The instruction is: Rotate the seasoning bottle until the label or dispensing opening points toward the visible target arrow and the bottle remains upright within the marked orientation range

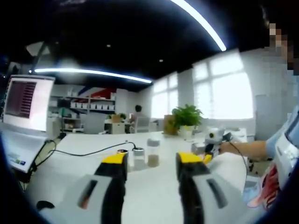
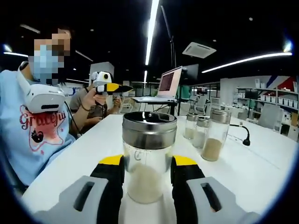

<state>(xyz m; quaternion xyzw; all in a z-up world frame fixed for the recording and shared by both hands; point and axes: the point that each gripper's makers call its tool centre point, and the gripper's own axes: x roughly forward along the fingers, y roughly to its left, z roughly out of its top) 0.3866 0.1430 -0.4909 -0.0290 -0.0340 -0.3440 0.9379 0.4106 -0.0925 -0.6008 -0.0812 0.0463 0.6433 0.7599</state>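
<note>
Bottle (image 2: 148,156) stands clamped between right hand-held gripper (image 2: 147,170) jaws, table (image 2: 261,172) open rightward.

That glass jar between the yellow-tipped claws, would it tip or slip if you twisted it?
The jar looks like smooth glass, so it may slip in the right gripper. It is tall with a metal lid and only partly filled with powder, so probably light and somewhat tippy, and likely breakable.

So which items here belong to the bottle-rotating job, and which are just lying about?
Job:
- seasoning bottle, between the jaws of the right hand-held gripper
- left hand-held gripper, jaws apart

Lying about:
- three other jars
- laptop
- potted plant
- black cable
</note>
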